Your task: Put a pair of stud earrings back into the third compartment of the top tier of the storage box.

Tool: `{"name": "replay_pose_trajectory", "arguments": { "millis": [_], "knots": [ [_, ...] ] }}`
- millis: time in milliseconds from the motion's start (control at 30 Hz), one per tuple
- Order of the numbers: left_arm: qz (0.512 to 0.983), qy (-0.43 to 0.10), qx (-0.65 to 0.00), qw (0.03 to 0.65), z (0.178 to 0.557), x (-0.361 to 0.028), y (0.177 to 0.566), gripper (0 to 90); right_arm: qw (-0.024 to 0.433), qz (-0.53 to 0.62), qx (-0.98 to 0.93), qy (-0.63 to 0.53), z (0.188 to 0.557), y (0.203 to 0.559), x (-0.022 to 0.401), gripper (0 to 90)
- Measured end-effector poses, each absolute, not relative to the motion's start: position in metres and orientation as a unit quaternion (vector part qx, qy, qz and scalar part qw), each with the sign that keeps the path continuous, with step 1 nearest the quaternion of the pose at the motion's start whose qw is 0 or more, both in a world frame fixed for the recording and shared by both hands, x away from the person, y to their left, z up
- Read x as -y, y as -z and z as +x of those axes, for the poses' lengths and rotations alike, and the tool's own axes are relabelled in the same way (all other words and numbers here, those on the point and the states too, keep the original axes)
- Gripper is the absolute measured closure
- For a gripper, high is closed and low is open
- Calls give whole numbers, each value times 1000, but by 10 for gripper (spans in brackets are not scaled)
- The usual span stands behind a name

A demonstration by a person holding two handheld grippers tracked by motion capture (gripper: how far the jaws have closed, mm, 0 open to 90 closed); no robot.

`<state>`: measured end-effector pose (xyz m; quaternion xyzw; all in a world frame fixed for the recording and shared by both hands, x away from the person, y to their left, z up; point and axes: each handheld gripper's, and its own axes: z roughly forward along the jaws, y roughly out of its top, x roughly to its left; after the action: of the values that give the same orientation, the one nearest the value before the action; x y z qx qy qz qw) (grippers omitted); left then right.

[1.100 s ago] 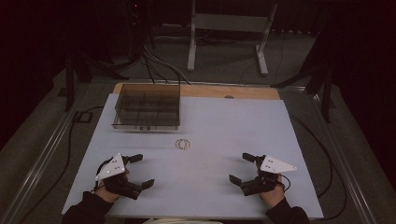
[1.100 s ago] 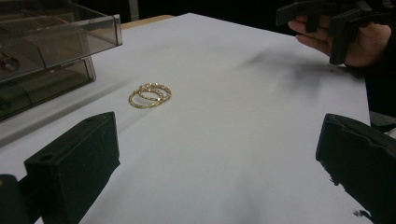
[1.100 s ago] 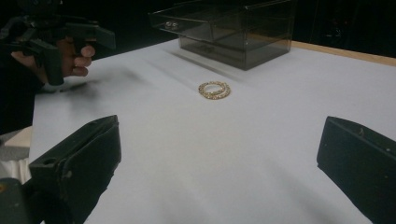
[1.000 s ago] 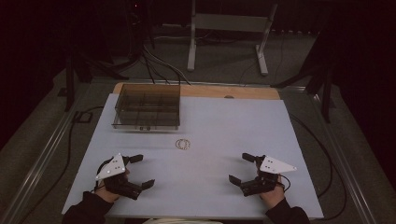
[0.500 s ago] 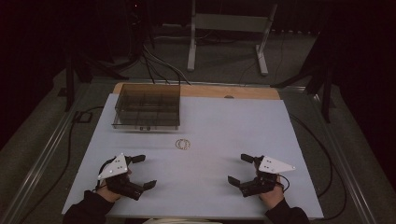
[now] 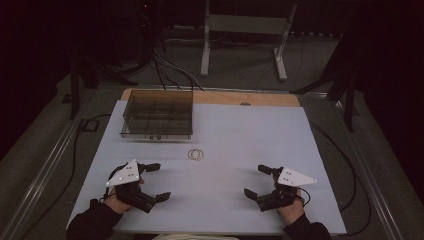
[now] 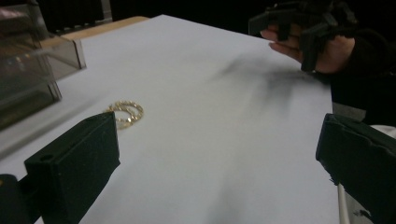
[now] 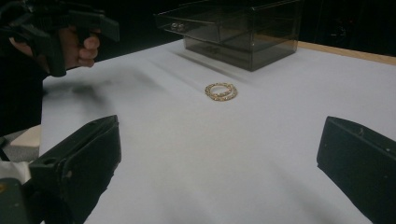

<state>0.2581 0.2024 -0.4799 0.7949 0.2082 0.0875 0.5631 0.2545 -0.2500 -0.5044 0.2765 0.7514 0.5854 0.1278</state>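
I have both grippers low at the near edge of the white worktop (image 6: 300,130), the left gripper (image 6: 152,182) and right gripper (image 6: 260,181) each with jaws spread wide and empty. The gold bracelet (image 6: 195,154) lies coiled flat mid-worktop, just near of the clear compartment box (image 6: 157,115) at far left. I judge it light, limp and slippery; I'd pinch across the doubled strands at one edge.

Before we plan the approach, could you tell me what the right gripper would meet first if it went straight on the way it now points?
Probably the person's left hand holding the left gripper; the right gripper points across bare table, open. The gold bracelet lies off that line, though depth is uncertain.
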Motion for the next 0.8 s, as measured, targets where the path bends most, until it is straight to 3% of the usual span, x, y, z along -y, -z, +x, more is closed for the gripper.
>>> {"name": "replay_pose_trajectory", "arguments": {
  "millis": [800],
  "knots": [
    [802, -90, -205, 554, 289, -168, 449, 5, 119, 283, -749, -587, 256, 505, 251, 0]
  ]
}}
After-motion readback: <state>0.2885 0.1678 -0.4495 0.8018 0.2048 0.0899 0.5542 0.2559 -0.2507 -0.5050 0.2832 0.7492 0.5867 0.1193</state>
